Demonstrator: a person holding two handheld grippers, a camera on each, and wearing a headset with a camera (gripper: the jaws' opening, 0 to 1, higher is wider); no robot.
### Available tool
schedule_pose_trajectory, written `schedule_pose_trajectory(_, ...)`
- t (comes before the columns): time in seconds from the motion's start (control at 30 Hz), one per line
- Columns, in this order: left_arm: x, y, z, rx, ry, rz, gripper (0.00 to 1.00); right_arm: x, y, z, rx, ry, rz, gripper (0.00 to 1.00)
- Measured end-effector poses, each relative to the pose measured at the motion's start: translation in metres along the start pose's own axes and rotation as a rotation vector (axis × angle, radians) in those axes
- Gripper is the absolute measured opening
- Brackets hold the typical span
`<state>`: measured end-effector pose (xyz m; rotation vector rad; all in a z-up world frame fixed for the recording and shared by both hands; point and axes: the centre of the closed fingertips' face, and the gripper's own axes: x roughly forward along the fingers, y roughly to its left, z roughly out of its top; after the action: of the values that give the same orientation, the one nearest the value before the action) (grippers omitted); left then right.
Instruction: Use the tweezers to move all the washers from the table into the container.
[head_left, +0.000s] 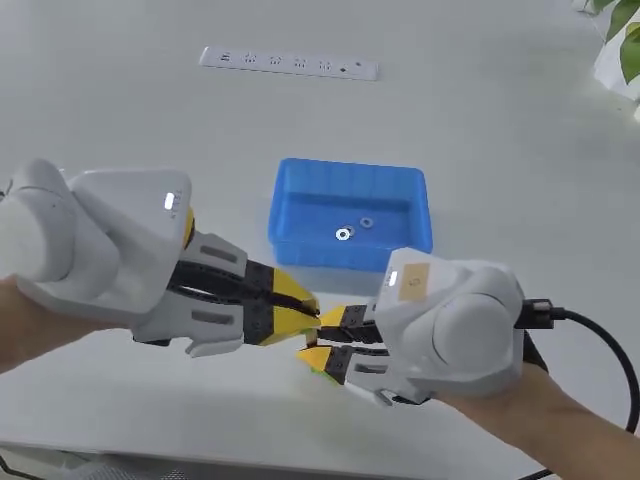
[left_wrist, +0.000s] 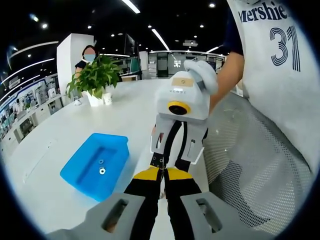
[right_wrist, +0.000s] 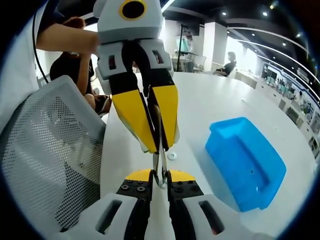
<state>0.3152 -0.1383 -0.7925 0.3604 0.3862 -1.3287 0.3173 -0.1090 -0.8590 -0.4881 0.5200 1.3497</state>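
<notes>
A blue container (head_left: 300, 205) stands mid-table with two washers (head_left: 343, 234) on its floor, which also show in the left gripper view (left_wrist: 102, 171). Thin metal tweezers (right_wrist: 160, 167) run between the two grippers, which meet tip to tip in front of the container. My right gripper (right_wrist: 160, 181) is shut on one end of the tweezers. My left gripper (right_wrist: 159, 131) comes from the opposite side, its yellow jaws closed around the tweezers further along. In the head view the left gripper (head_left: 305, 310) is on the left and the right gripper (head_left: 322, 338) on the right. One washer (right_wrist: 172, 156) lies on the table beside the tips.
A white power strip (head_left: 288, 62) lies at the far side of the table. A potted plant (head_left: 620, 40) stands at the far right corner. A grey mesh chair (right_wrist: 50, 150) is just off the table's near edge, beside a person in a white jersey (left_wrist: 270, 60).
</notes>
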Motion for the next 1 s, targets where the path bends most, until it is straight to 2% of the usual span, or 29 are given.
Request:
schedule_pose_trajectory(0.17, -0.0005, -0.0021, -0.0010, 0.006, 0.006, -0.005, 0.06, 0.0003, 0.0022, 0.0004, -0.004, -0.002, 0.001, 0.12)
schedule_pose_trajectory(0.6, -0.0002, 0.0010, 0.0035, 0.017, -0.019, 0.013, 0.06, 0.0001, -0.0008, 0.0014, -0.002, -0.005, -0.006, 0.12)
schedule_pose_trajectory(1.0, 0.0019, -0.0018, 0.0018, -0.004, -0.031, 0.007, 0.06, -0.0002, 0.0011, -0.0031, 0.003, 0.003, -0.003, 0.12)
